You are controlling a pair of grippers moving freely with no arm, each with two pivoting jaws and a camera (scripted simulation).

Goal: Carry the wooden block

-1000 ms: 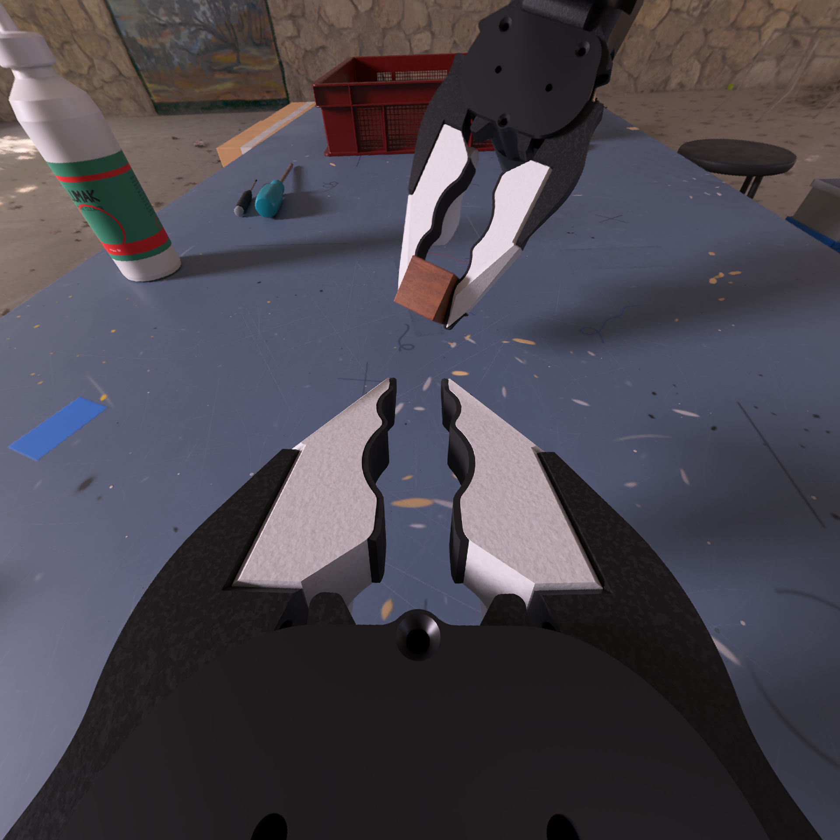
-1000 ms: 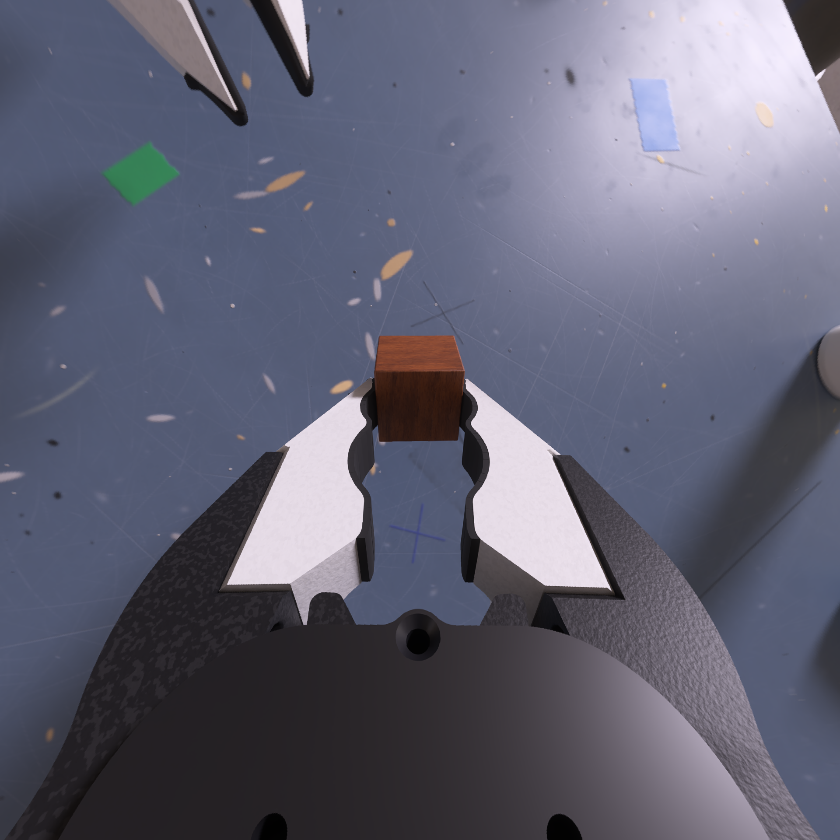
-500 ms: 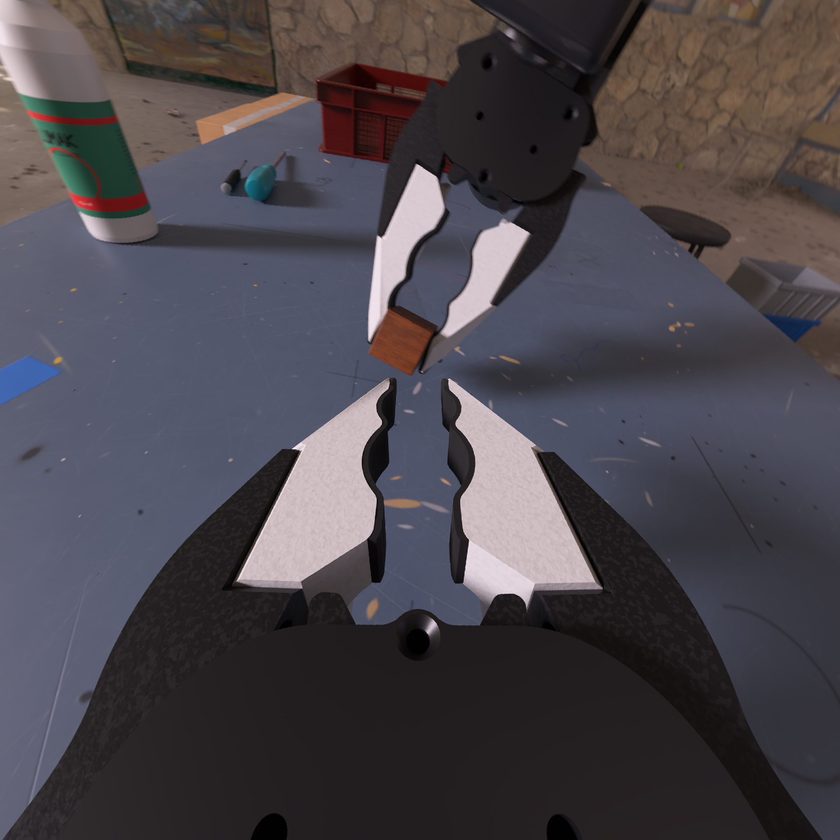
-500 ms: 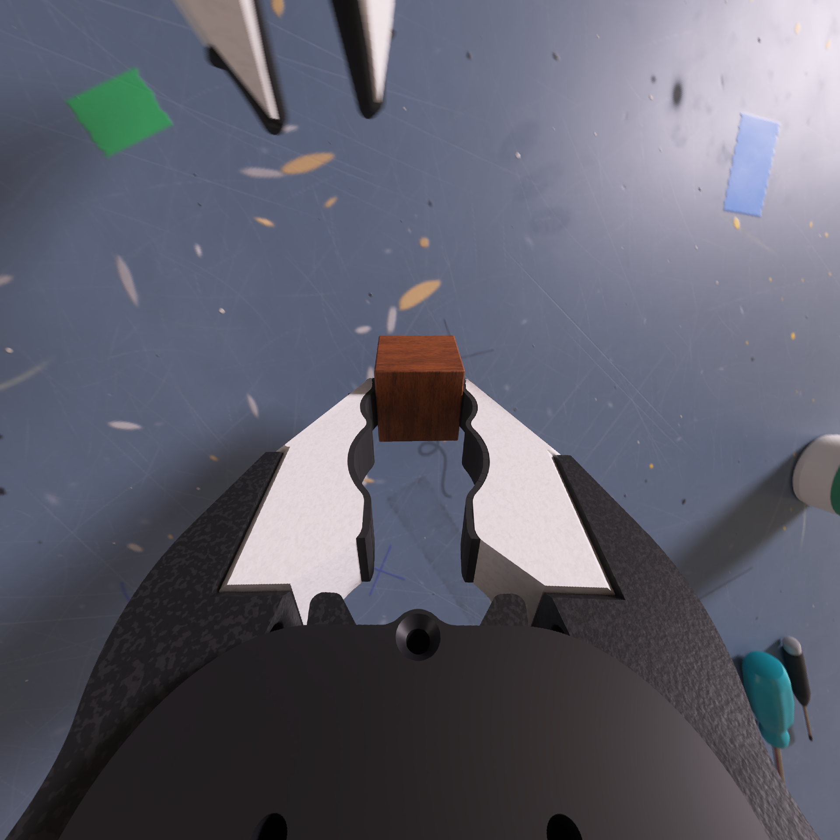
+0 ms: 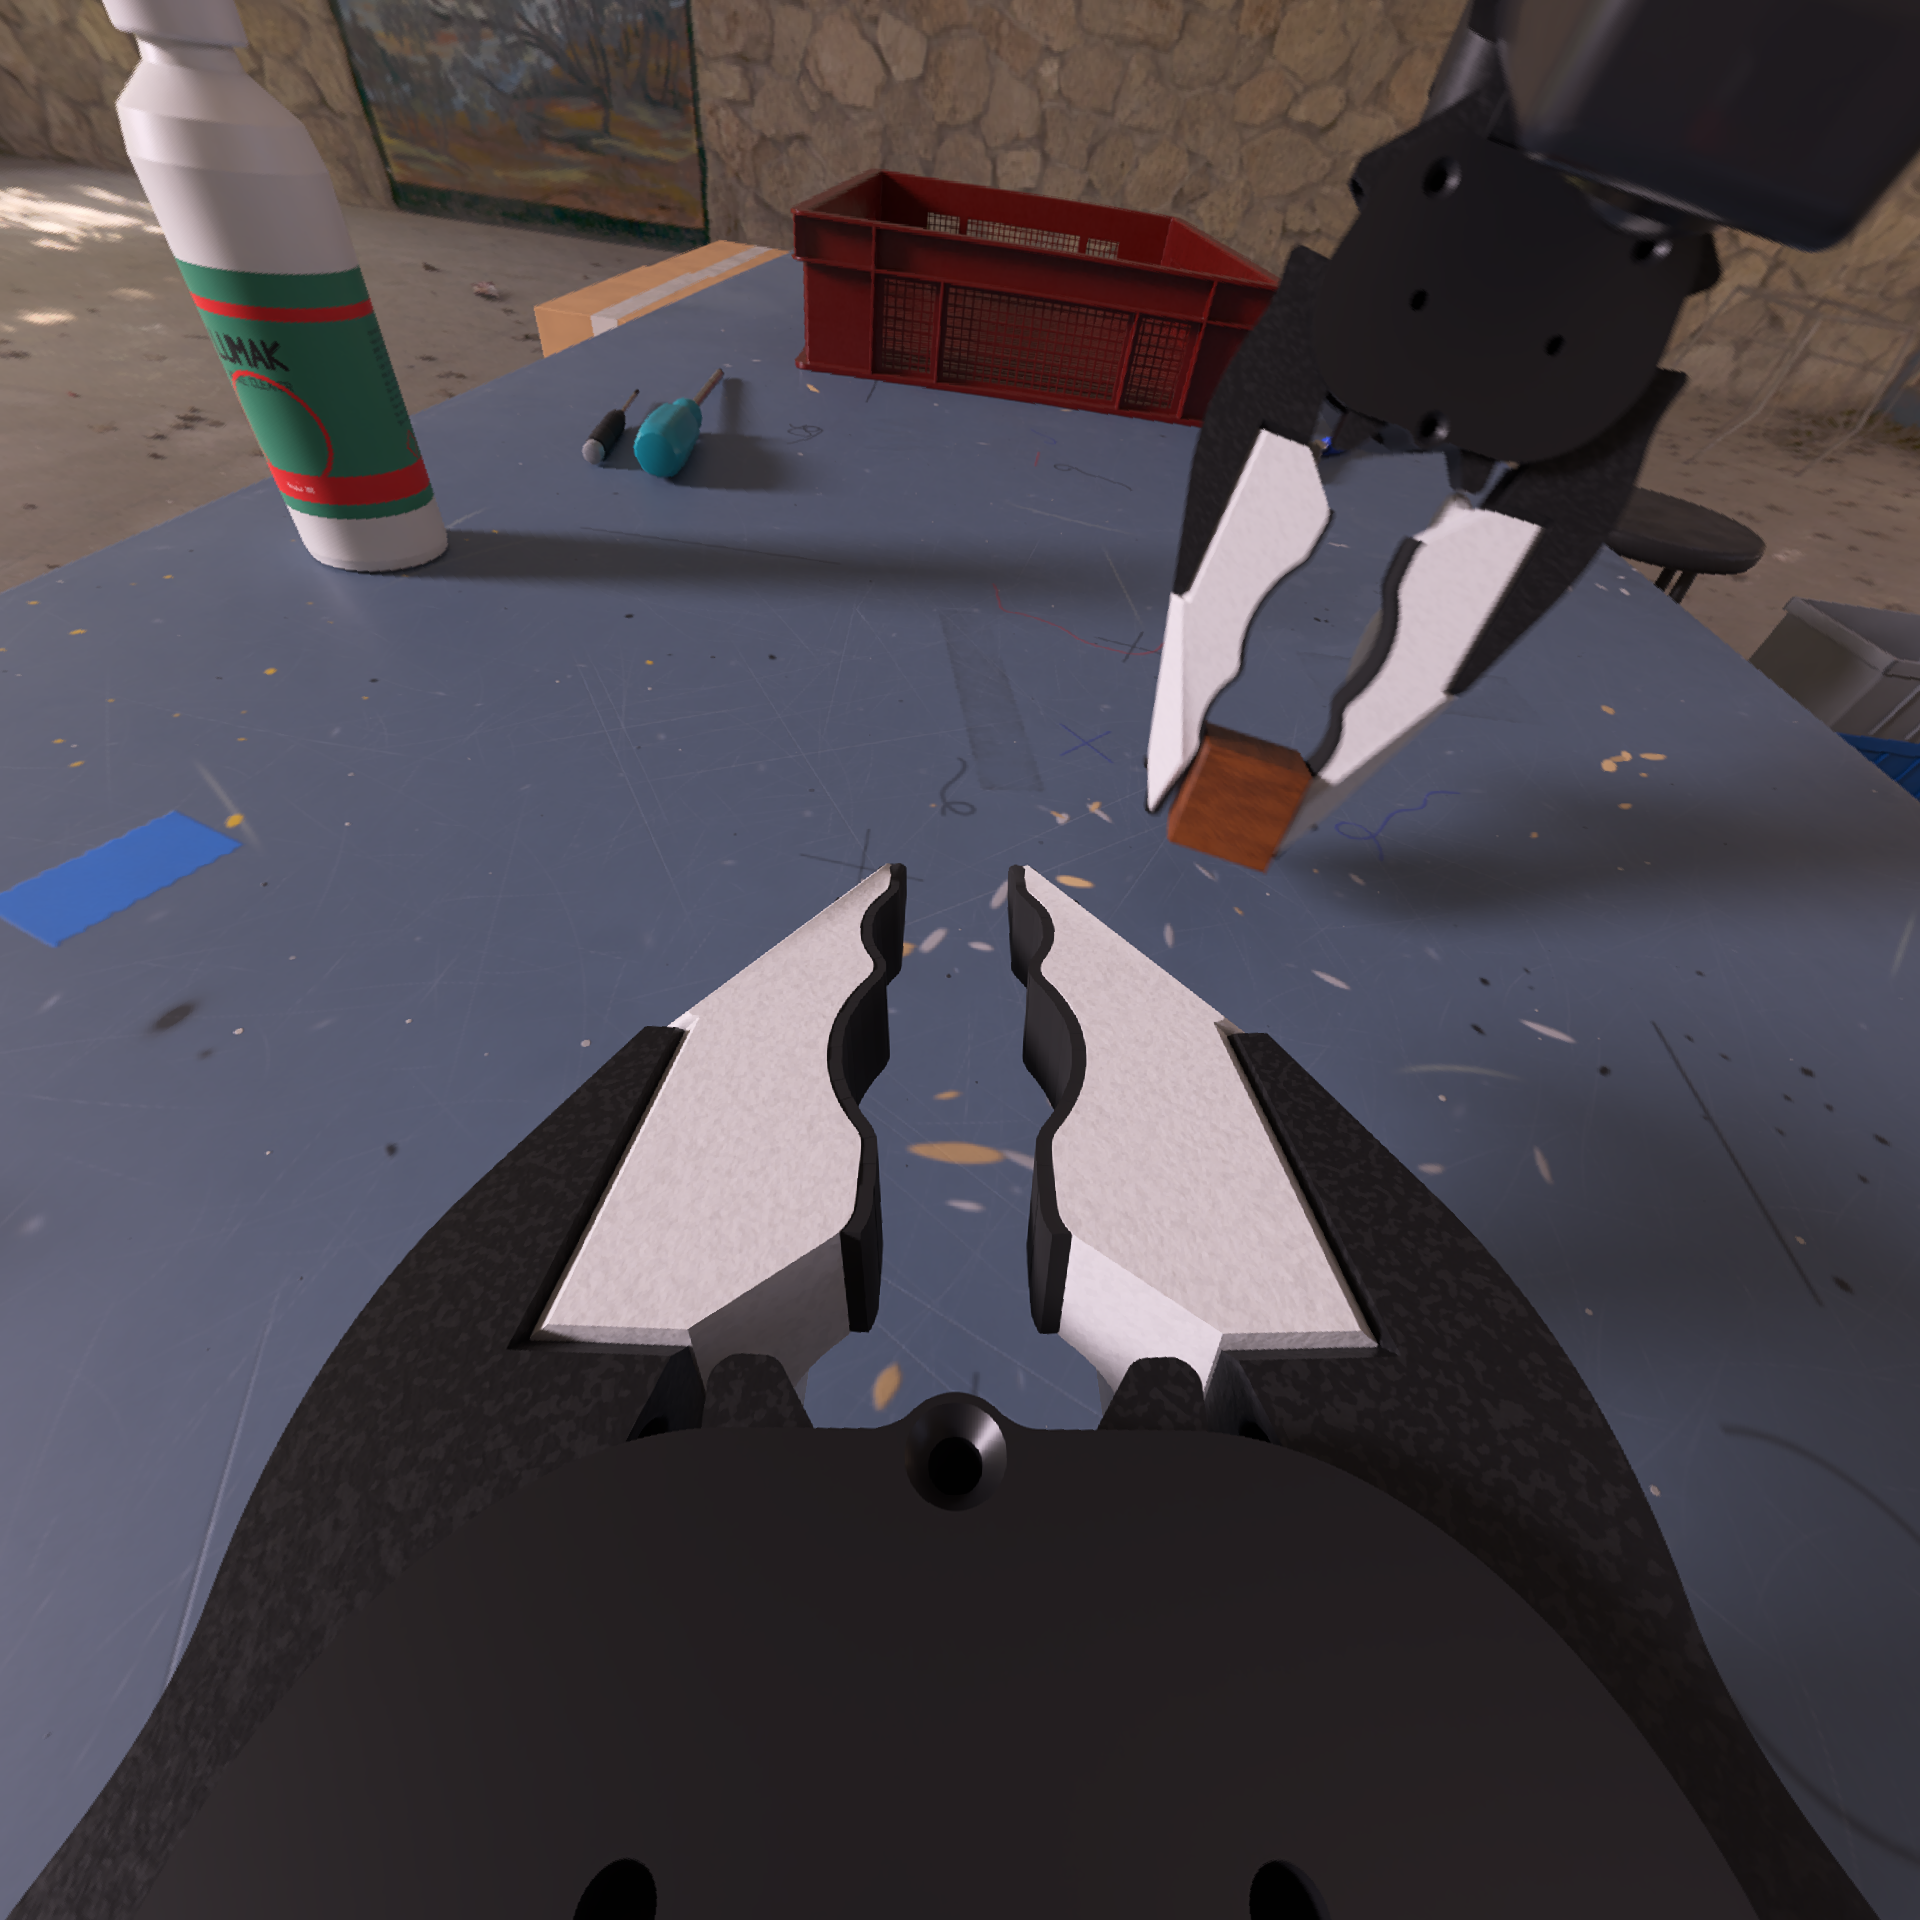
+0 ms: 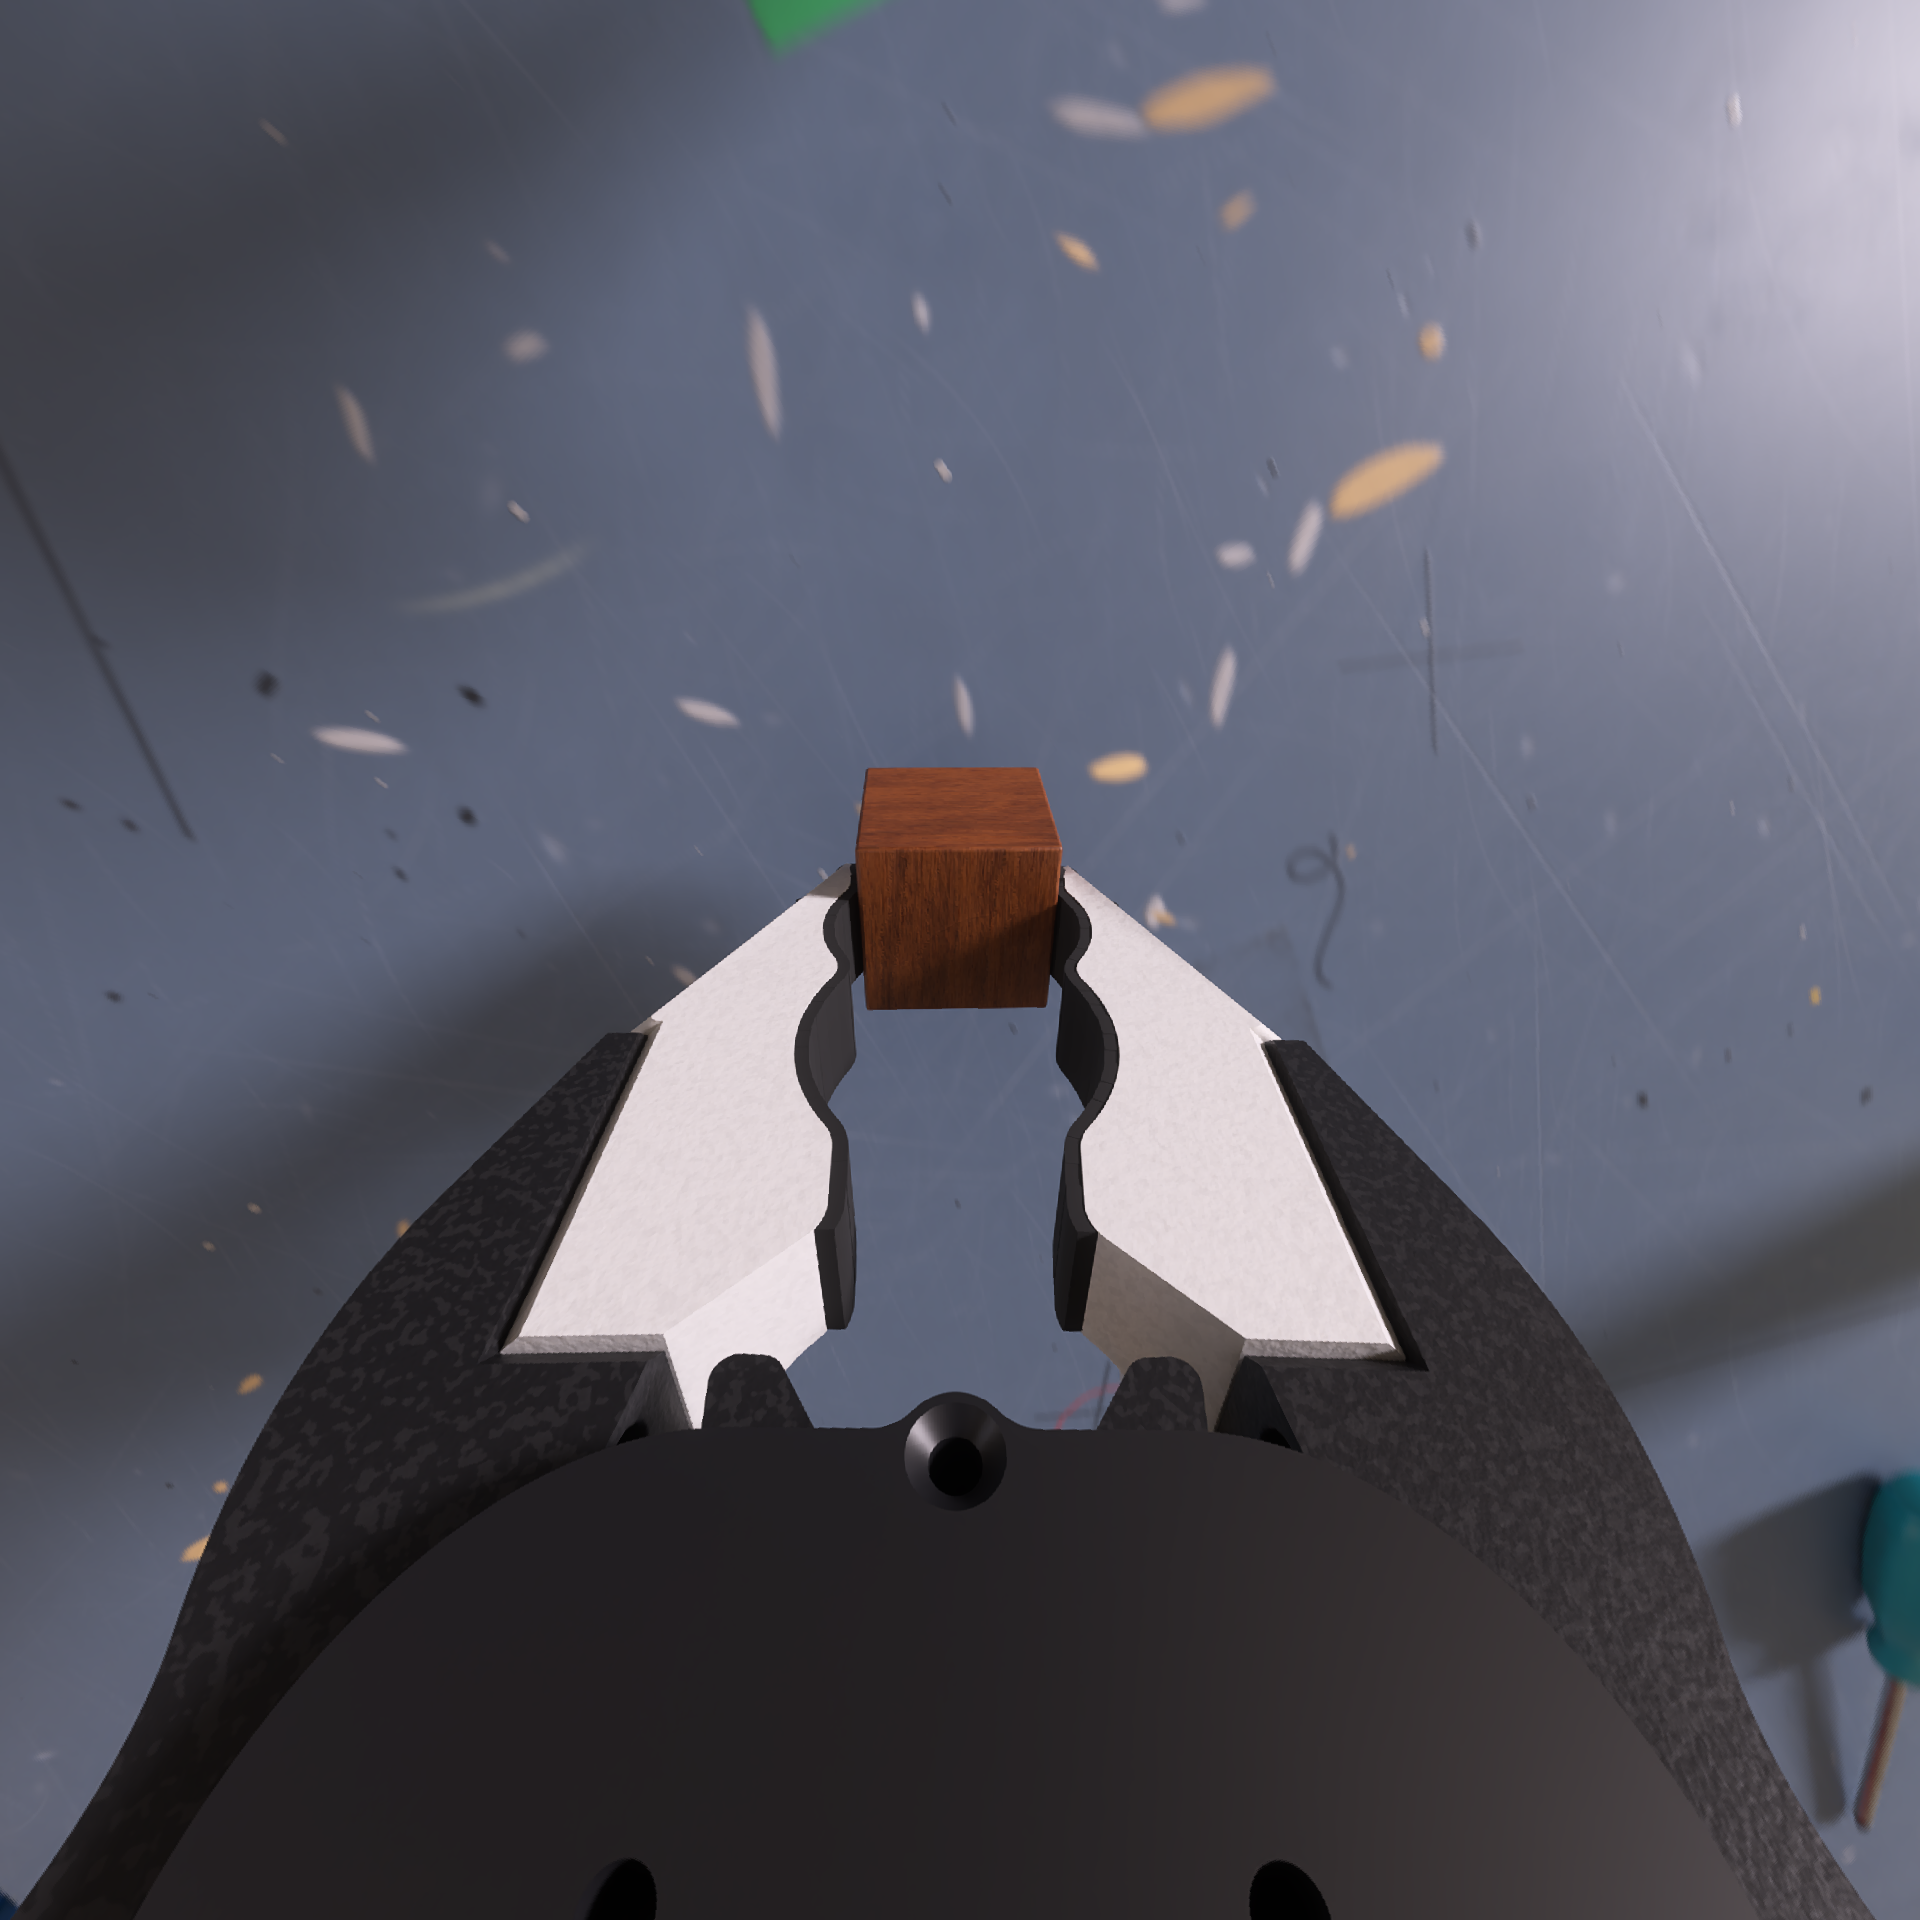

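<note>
The wooden block is a small reddish-brown cube. My right gripper is shut on it at the fingertips and holds it above the blue-grey table. In the left wrist view the right gripper hangs at the upper right, pointing down, with the block just above the tabletop. My left gripper is low over the table, empty, with its jaws a narrow gap apart. The block is ahead of it and to its right.
A white bottle with a green label stands at the far left. Two screwdrivers, a red crate and a cardboard box lie farther back. Blue tape is at the left. A stool stands off the right edge.
In the left wrist view the right gripper with the block has moved from centre to the right. The left gripper's fingers have left the right wrist view. The grips are unchanged.
</note>
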